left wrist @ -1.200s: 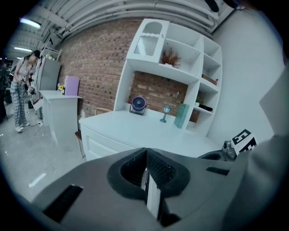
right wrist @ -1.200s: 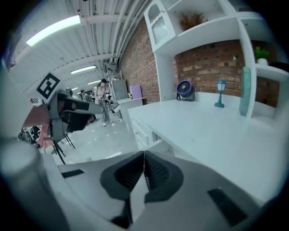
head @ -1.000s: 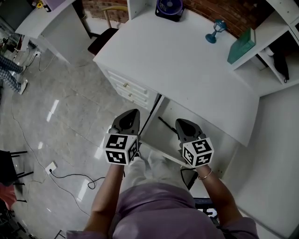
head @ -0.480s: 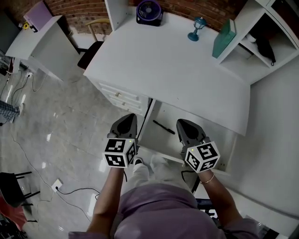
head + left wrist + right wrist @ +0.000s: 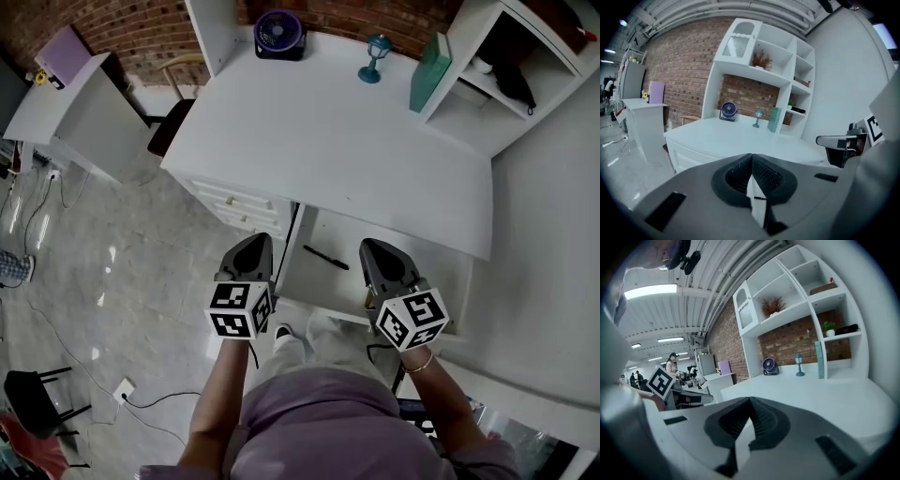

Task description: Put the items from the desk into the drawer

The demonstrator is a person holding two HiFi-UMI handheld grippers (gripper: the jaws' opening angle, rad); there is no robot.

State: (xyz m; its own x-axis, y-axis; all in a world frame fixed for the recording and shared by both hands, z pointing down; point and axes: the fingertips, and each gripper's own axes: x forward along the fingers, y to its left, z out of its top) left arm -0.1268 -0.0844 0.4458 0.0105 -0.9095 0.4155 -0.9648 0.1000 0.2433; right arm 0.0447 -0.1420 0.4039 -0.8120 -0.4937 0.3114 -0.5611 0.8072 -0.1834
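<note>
Currently, in the head view, I hold the left gripper [image 5: 253, 242] and the right gripper [image 5: 377, 246] side by side near the front of the open white drawer [image 5: 398, 272], which is pulled out beneath the white desk top [image 5: 328, 141]. A slim black pen [image 5: 325, 257] lies on the drawer floor between them. Three items stand in a row along the far edge of the desk, well apart from both grippers: a round purple desk fan [image 5: 279, 33], a small blue lantern-shaped lamp [image 5: 375, 58] and an upright teal box [image 5: 429, 72]. I judge that this row leaves the middle of the desk open for a reach, while the white shelf unit [image 5: 497, 84] hems in the right side just beside the teal box. In the left gripper view, the jaws are pressed together with nothing pinched. In the right gripper view, the jaws likewise meet and are empty. The desk surface stretches ahead to the three items, so I judge the near edge must be cleared before any reach.
</note>
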